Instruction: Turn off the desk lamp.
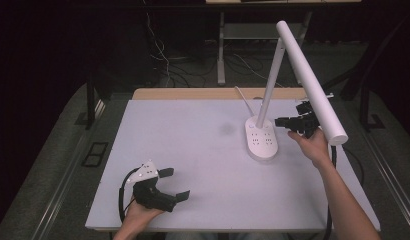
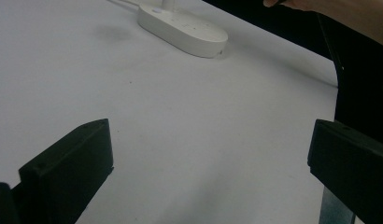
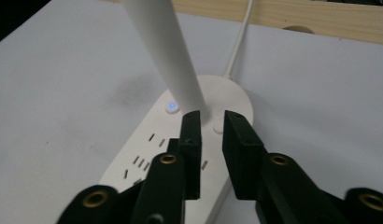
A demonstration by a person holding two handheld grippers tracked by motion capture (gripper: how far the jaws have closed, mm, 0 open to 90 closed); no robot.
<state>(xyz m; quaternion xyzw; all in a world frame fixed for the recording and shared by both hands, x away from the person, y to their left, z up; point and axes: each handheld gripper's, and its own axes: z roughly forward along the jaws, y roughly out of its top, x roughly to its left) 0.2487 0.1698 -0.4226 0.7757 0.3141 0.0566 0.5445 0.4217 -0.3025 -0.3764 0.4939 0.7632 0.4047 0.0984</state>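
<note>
A white desk lamp stands at the right middle of the white table [image 1: 193, 145]. Its oval base [image 1: 262, 140] [image 2: 180, 28] [image 3: 147, 154] carries socket slots and a blue-lit button [image 3: 171, 107]. The stem [image 1: 270, 82] [image 3: 166, 51] rises to a long tube head [image 1: 310, 80]. My right gripper [image 1: 279, 121] [image 3: 212, 116] hovers over the base beside the stem's foot, jaws all but shut with nothing between them. My left gripper [image 1: 177, 183] [image 2: 208, 154] rests open near the front left edge, pointing toward the lamp.
The lamp's white cable [image 1: 245, 102] [image 3: 238, 42] runs back over a wooden desk edge [image 1: 193, 93] [image 3: 320, 18]. Behind it are a metal table leg [image 1: 221, 50] and loose cables [image 1: 168, 60] on the floor. The person's right forearm [image 1: 343, 195] crosses the table's right side.
</note>
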